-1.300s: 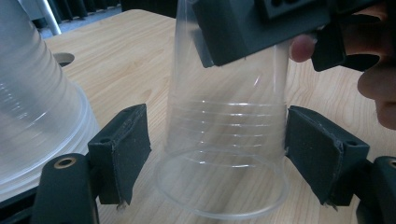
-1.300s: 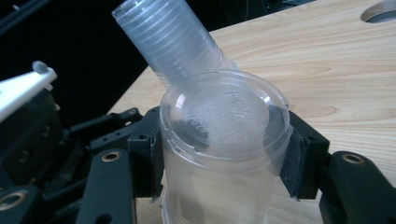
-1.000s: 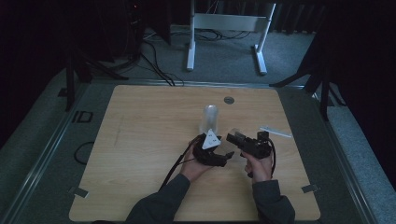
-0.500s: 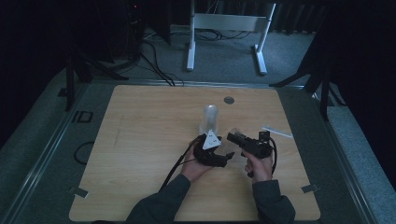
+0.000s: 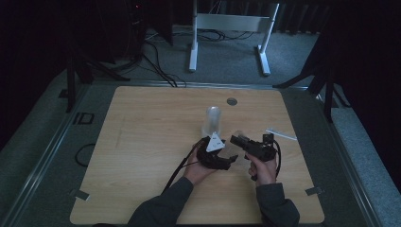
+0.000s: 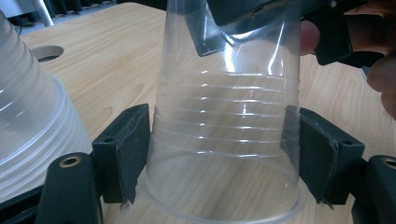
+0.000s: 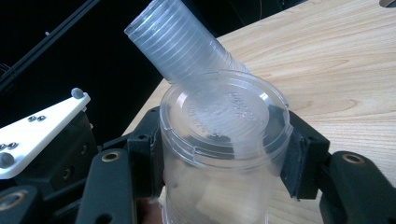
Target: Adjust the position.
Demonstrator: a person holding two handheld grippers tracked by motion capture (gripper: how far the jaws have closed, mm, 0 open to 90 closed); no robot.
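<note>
A clear plastic cup (image 6: 224, 116) stands upside down between both grippers, its rim close to the wooden table (image 5: 142, 142). My left gripper (image 6: 219, 158) has just been closing around the cup's lower, wider part, and both pads now touch its wall. My right gripper (image 7: 219, 154) is shut on the cup's (image 7: 219, 140) closed base end. In the high view the left gripper (image 5: 230, 162) and the right gripper (image 5: 236, 140) meet near the table's middle right. A stack of clear cups (image 5: 212, 120) stands upside down just behind them, close to the left gripper (image 7: 37, 126).
The cup stack (image 6: 32, 116) is right beside my left jaw. A round hole (image 5: 231, 101) sits in the tabletop near the far edge. A thin white strip (image 5: 281, 135) lies right of the right hand. A white metal stand (image 5: 227, 28) and cables are on the floor beyond.
</note>
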